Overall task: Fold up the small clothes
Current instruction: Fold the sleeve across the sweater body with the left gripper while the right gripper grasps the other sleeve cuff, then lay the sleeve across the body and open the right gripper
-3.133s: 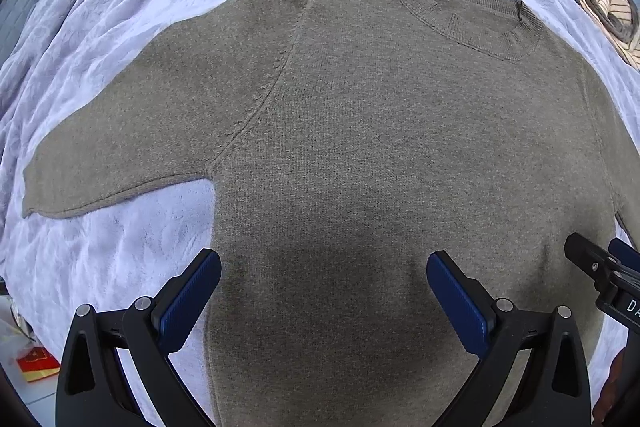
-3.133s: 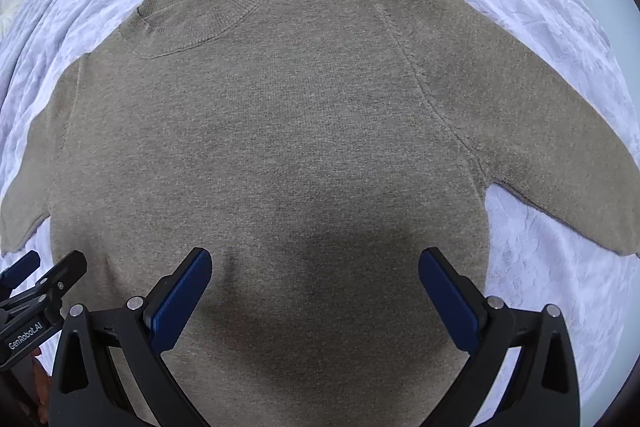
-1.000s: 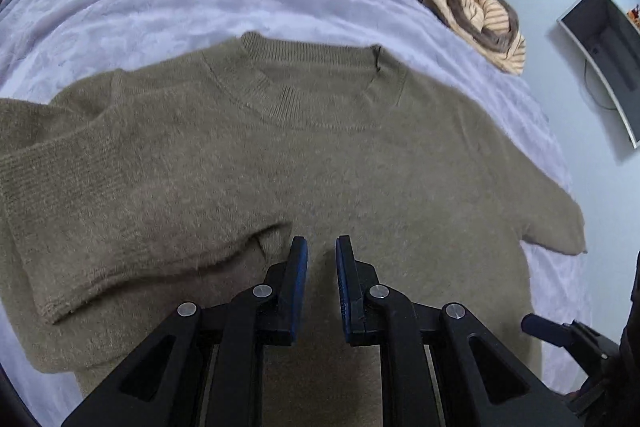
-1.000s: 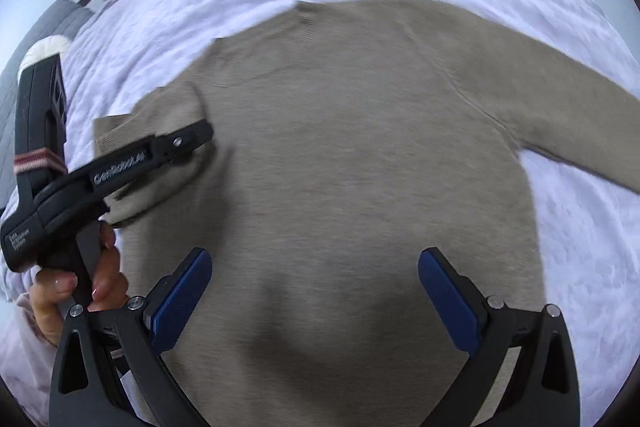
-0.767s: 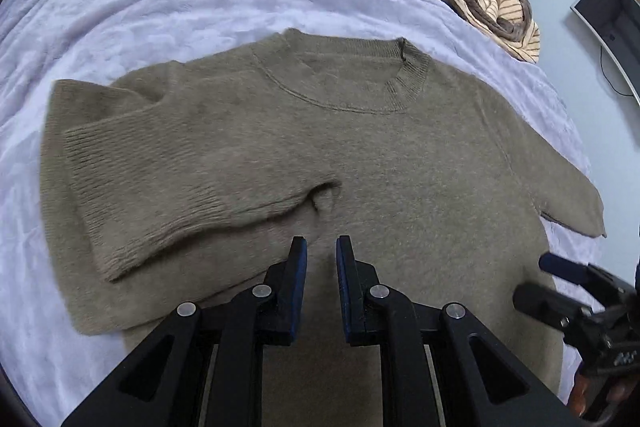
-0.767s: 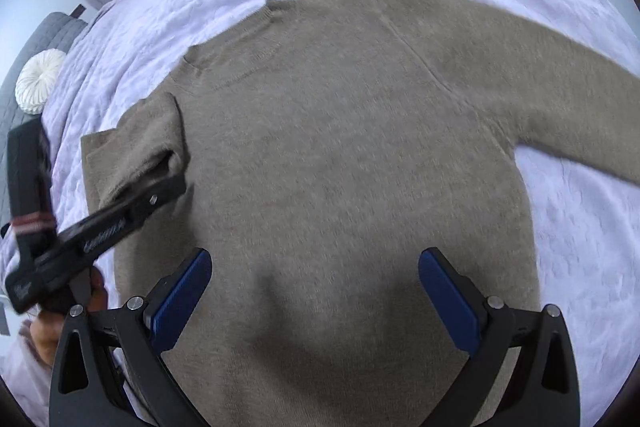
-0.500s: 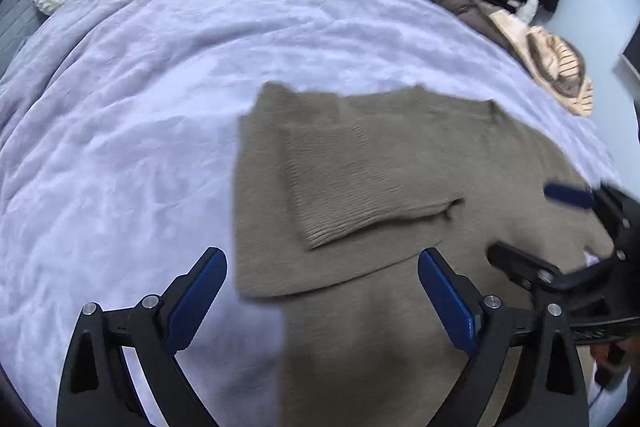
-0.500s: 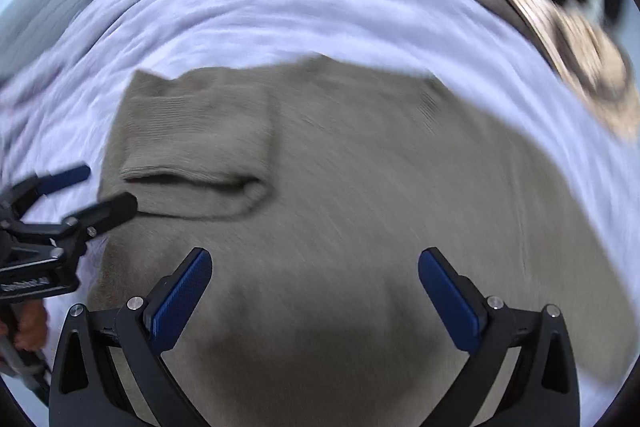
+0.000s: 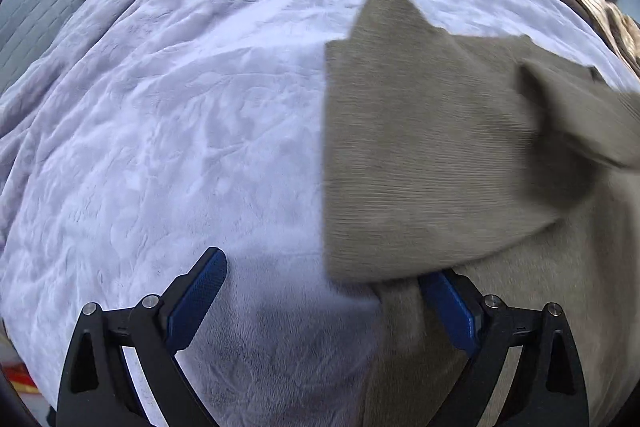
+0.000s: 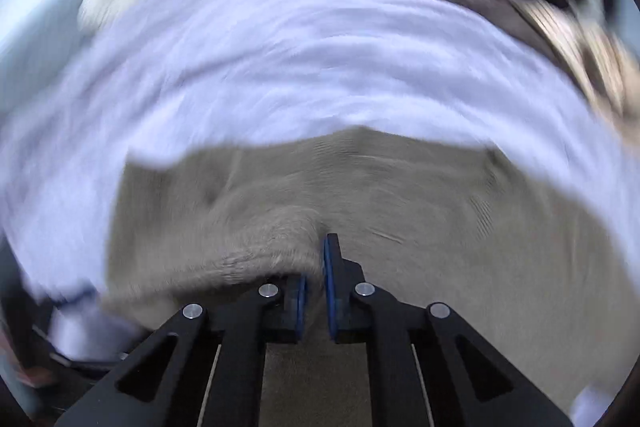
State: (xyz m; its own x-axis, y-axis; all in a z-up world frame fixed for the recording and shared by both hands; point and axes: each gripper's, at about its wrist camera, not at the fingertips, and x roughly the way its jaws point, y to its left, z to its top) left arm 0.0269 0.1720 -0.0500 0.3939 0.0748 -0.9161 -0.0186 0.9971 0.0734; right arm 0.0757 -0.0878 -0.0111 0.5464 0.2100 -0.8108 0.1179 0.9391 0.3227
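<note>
Olive-brown knitted sweater (image 9: 460, 155) on the lilac bed (image 9: 180, 127): right claw (image 10: 316, 267), pinching its sleeve, should lay it flat across the chest while left claw (image 9: 324, 291) gapes empty.

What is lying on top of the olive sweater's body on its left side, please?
A folded-in sleeve lies flat over the sweater, which rests on the lilac blanket. The part of the sweater under the sleeve is hidden.

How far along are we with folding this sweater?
Early. Done: one sleeve lies folded across the olive sweater on the lilac blanket. In hand: the right hand-held gripper has just closed on a raised fold of knit; the left hand-held gripper stands open, empty. Left: the other sleeve and folding the body.
</note>
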